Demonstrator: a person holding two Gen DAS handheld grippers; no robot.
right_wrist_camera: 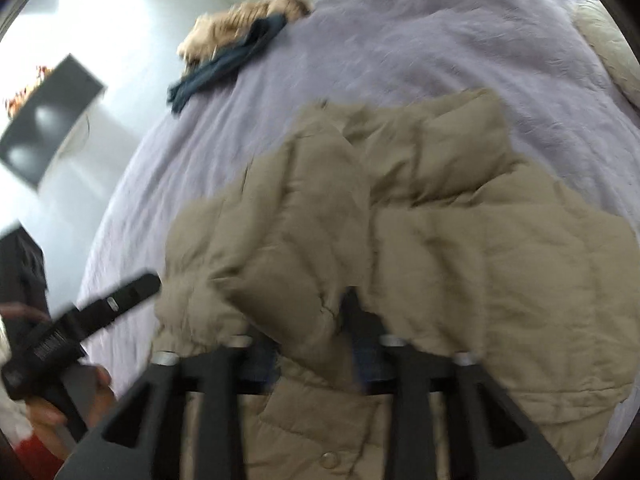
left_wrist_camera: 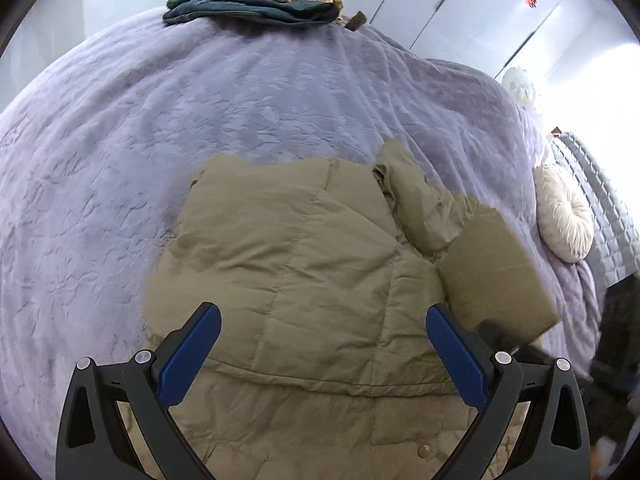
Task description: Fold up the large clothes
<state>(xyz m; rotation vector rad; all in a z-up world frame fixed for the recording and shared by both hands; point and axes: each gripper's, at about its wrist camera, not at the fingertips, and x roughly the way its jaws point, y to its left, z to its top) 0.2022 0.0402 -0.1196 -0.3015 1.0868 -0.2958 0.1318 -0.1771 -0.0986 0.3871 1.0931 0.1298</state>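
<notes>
A khaki puffer jacket (left_wrist_camera: pixel 288 256) lies spread on the lavender bedspread (left_wrist_camera: pixel 120 140). My left gripper (left_wrist_camera: pixel 324 314) hangs just above the jacket's lower body, its blue pads (left_wrist_camera: pixel 192 352) wide apart with nothing between them, so it is open. In the right wrist view the left gripper (right_wrist_camera: pixel 124 296) sits beside the jacket's left edge, held by a hand (right_wrist_camera: pixel 96 396). One sleeve (left_wrist_camera: pixel 492 276) is raised and blurred at the right, its end meeting my right gripper (left_wrist_camera: pixel 508 340). The right wrist view shows the jacket (right_wrist_camera: pixel 460 248) with sleeve fabric (right_wrist_camera: pixel 288 300) bunched between the right gripper's (right_wrist_camera: pixel 316 344) fingers, hiding their tips.
A pile of folded clothes (left_wrist_camera: pixel 252 4), dark teal under tan stripes, lies at the bed's far edge. A round cream cushion (left_wrist_camera: pixel 564 216) rests against a grey padded headboard (left_wrist_camera: pixel 600 200) on the right. White wardrobe doors (left_wrist_camera: pixel 460 8) stand behind. A dark screen (right_wrist_camera: pixel 48 120) stands left of the bed.
</notes>
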